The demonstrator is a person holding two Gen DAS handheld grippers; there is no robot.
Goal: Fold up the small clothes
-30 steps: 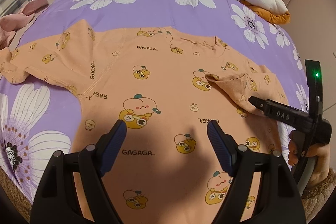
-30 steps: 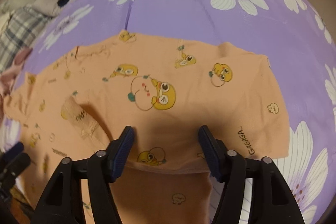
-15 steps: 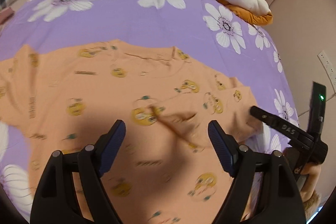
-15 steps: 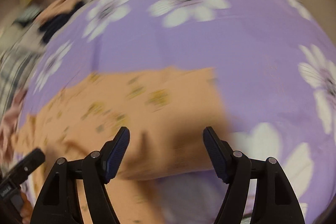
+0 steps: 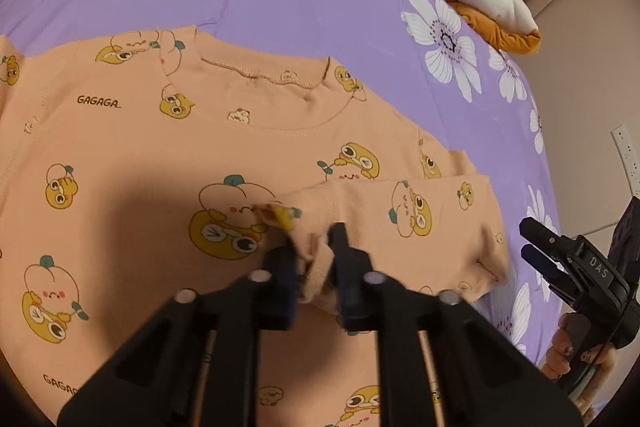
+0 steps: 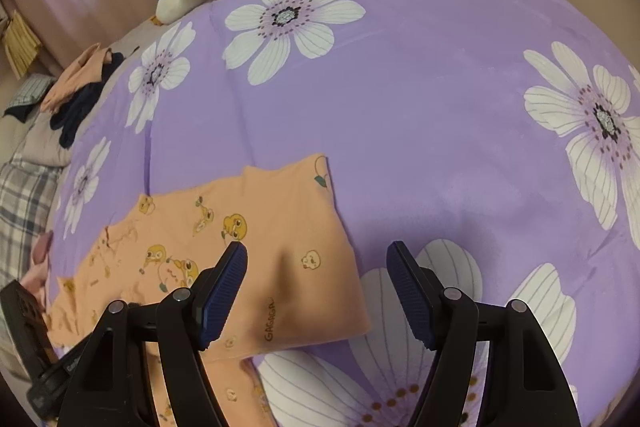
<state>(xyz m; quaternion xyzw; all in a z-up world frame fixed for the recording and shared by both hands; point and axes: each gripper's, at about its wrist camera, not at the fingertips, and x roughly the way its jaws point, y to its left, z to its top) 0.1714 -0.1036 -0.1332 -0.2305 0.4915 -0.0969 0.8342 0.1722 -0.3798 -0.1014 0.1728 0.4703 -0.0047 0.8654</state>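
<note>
One orange shirt (image 5: 248,147); left tongs (image 5: 314,267) closing on cuff; right tongs (image 6: 318,291) wide, empty.

Both grippers: matte black plastic arms, silver round rivets at the pivots. My left gripper (image 5: 316,267) has dark navy pads (image 5: 285,277); my right gripper (image 6: 318,291) has the same navy pads (image 6: 224,291), finely ribbed. "DAS" printed in white on the right gripper's body, seen from the left wrist. Hand (image 5: 560,351) below it: patterned nail art, fuzzy tan sleeve cuff.
</note>
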